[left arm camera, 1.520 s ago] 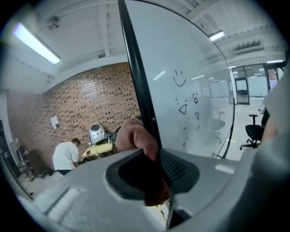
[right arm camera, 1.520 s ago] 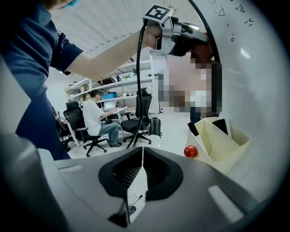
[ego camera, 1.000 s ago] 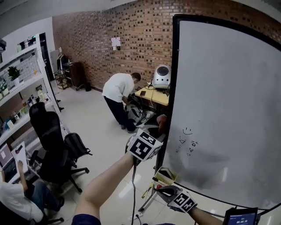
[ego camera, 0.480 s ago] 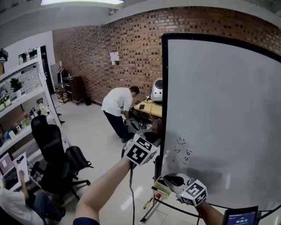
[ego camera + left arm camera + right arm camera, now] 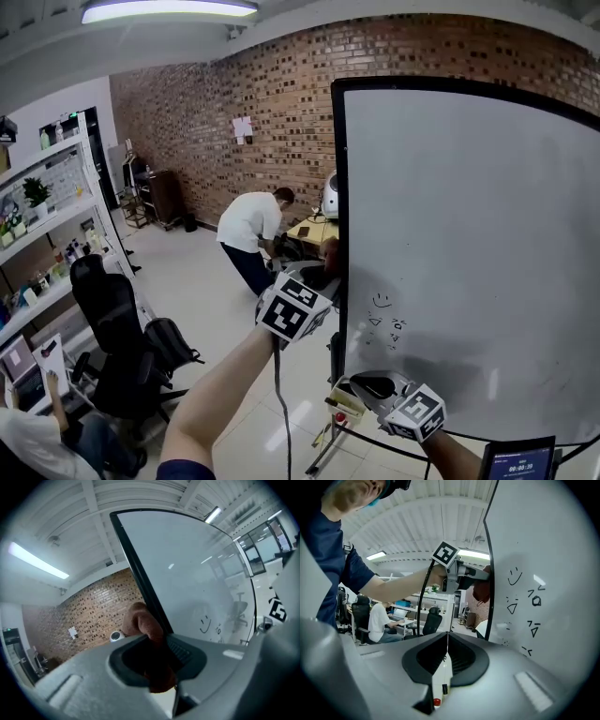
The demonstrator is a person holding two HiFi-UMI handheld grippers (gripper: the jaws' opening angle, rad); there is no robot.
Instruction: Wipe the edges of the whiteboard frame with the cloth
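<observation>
Cloth (image 5: 144,620): soft, light, limp, we judge; take it mid-bunch | clamped in our left gripper (image 5: 156,660), at whiteboard frame (image 5: 140,581) just ahead | frame: narrow, smooth, upright | right gripper (image 5: 446,656): jaws together, empty, board beside it | brick wall (image 5: 281,94) beyond.

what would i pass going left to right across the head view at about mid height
shelving unit → black office chair → person in a white shirt → left edge of the whiteboard frame → smiley face drawn on the board
</observation>
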